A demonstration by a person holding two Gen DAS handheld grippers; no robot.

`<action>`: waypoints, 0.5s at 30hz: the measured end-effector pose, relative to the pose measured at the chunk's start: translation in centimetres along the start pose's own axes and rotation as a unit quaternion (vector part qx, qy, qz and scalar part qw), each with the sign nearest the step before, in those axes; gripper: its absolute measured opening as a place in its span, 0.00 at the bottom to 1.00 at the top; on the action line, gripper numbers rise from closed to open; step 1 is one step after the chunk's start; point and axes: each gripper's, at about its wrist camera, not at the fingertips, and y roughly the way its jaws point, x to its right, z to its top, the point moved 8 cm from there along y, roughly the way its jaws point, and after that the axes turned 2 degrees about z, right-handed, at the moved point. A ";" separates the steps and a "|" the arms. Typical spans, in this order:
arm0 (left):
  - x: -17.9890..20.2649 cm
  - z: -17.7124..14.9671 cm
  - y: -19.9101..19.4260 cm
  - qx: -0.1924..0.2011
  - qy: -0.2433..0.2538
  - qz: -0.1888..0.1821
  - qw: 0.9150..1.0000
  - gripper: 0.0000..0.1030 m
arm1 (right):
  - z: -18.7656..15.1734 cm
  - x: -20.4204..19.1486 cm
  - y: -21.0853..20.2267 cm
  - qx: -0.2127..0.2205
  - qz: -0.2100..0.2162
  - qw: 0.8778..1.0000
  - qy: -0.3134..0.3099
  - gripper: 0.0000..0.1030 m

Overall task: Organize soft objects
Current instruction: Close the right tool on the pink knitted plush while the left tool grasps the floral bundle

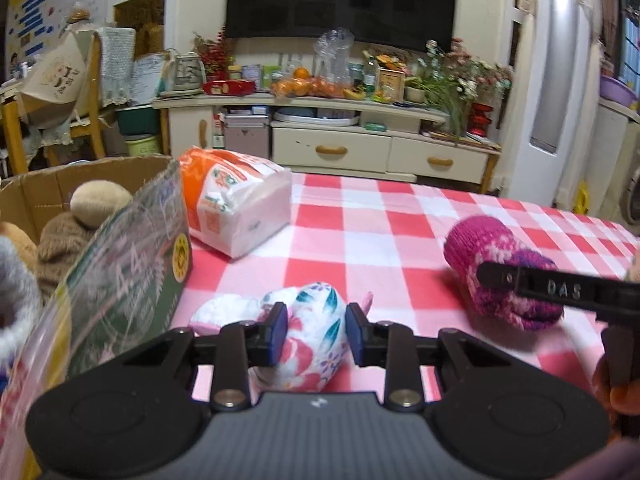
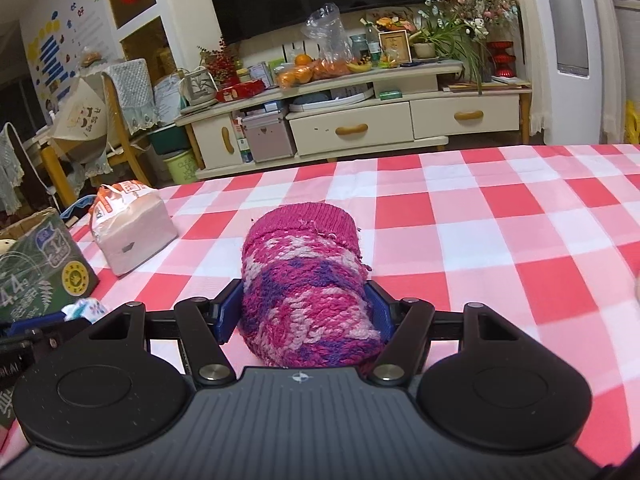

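Pink knit sock (image 2: pixel 308 292) dead ahead in the right gripper (image 2: pixel 306 314), pads squeezing its sides, long axis pointing away. Floral bundle (image 1: pixel 316 340) between the left gripper (image 1: pixel 316 334) pads, seemingly clamped. Cardboard box (image 1: pixel 120 248) close left, so left goes first probably.

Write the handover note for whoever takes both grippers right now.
Left gripper: fingers straddle the floral-print white fabric bundle on the red-and-white checked tablecloth; grip not certain.
Right gripper: closed on the pink-and-purple knitted sock roll, which rests on the cloth.
Done: brown plush toys lie in the open cardboard box, at the left.
Left: both bundles into the box. The orange-and-white tissue pack lies beside it.
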 end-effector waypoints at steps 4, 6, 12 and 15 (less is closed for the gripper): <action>0.9 -0.9 -1.0 -0.015 0.011 -0.032 0.999 0.21 | -0.3 -0.2 -1.9 0.007 0.001 1.000 0.000 0.78; 1.4 -1.7 -1.6 -0.026 0.015 -0.049 0.998 0.21 | -0.6 -0.2 -2.9 0.008 0.003 1.000 0.004 0.78; 2.8 -3.3 -3.5 -0.039 0.040 -0.087 0.995 0.22 | -2.2 -0.2 -5.7 0.000 0.004 1.000 0.013 0.78; 2.6 -3.3 -4.3 -0.031 0.044 -0.092 0.994 0.26 | -3.4 -0.5 -7.5 -0.003 0.007 1.000 0.013 0.78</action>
